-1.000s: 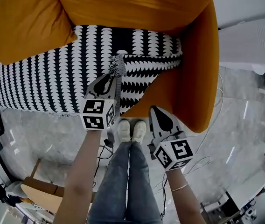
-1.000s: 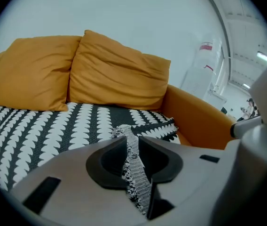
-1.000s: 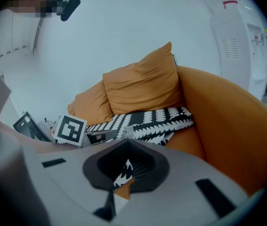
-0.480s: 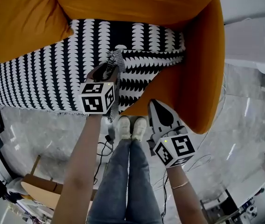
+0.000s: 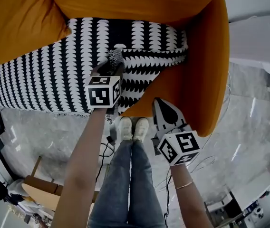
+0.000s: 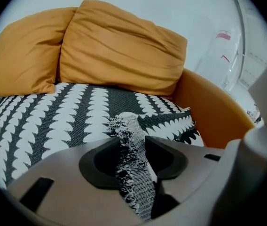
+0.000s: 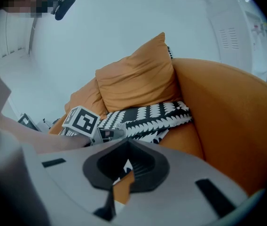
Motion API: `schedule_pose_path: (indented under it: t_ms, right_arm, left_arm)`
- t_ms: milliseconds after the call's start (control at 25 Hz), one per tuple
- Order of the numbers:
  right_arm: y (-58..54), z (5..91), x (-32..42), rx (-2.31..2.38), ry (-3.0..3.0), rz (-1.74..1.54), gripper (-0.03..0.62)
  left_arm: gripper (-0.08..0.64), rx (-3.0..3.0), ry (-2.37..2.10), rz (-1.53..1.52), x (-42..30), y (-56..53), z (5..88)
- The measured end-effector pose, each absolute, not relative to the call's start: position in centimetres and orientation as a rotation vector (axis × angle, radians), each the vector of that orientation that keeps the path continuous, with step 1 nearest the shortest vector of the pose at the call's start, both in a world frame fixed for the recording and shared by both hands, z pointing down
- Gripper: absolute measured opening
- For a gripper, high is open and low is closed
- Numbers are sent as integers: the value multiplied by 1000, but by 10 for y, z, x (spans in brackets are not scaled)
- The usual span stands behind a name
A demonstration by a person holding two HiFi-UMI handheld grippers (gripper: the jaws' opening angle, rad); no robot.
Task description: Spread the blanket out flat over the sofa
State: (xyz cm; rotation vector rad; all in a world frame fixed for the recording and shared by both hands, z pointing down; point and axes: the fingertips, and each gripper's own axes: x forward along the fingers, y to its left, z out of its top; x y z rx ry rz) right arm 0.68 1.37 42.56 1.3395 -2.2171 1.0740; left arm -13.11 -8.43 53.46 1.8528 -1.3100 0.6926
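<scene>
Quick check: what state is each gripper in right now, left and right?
Left gripper: open, jaws have just been opening; the fringed edge of the blanket lies loose between them.
Right gripper: closed, tips together, holding nothing.

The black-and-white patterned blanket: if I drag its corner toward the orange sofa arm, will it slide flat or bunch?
Probably floppy: the blanket has a fringed edge drooping between the jaws of the left gripper, which have just been opening. Likely to bunch: its corner already lies folded back.
</scene>
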Motion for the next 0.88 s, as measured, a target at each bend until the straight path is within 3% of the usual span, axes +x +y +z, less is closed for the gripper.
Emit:
schedule_pose_path:
  t_ms: [360,880]
  right_arm:
    - [17,434,1,1311,-2222,1067,11]
    - [40,419,11,1413,-2182,1109,11]
  left_arm:
    - [44,1886,-1346,744,-128,-84,537]
    - [34,2096,-1311,685,-104,-65,482]
